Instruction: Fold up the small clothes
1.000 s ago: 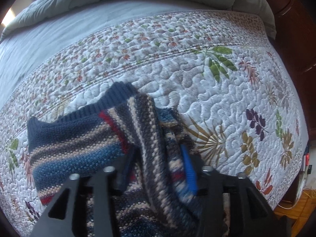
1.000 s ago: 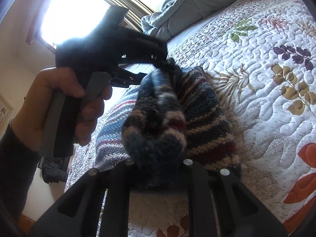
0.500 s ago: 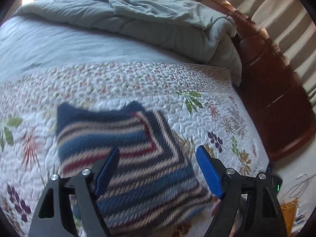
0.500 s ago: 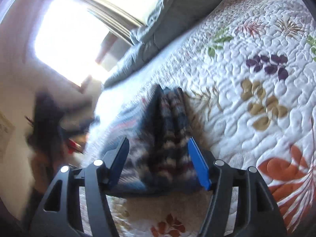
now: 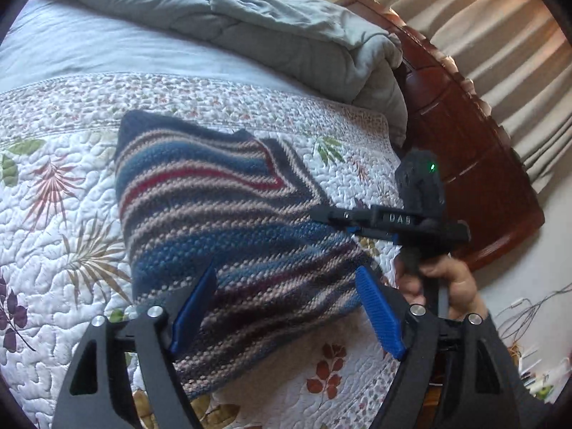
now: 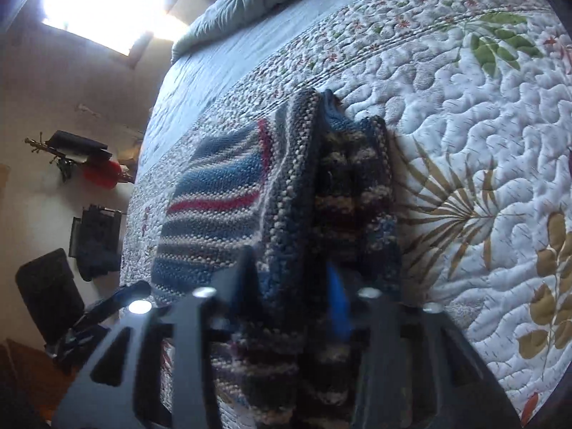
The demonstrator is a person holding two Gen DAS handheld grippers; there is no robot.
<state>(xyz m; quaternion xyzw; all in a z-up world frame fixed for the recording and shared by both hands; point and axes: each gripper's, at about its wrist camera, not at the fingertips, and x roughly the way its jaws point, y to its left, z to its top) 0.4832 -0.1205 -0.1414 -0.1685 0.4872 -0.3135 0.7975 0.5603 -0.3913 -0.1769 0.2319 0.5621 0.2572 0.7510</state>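
Right wrist: right claw [image 6: 291, 286] closing on striped sweater [image 6: 228, 196] edge.

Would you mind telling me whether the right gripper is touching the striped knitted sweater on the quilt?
Touching. The right wrist view shows the right gripper with its jaws closing on a thick fold of the striped knitted sweater bunched between them.

Left gripper [image 5: 286, 307]: black plastic frame with cut-out openings, silver screws, ribbed blue pads [image 5: 380, 316].
Right gripper [image 6: 291, 286]: same black frame, silver screws, blue pads; from the left wrist view its black body carries white letters and a small green light.
Right hand [image 5: 441, 286]: dark sleeve at the wrist.
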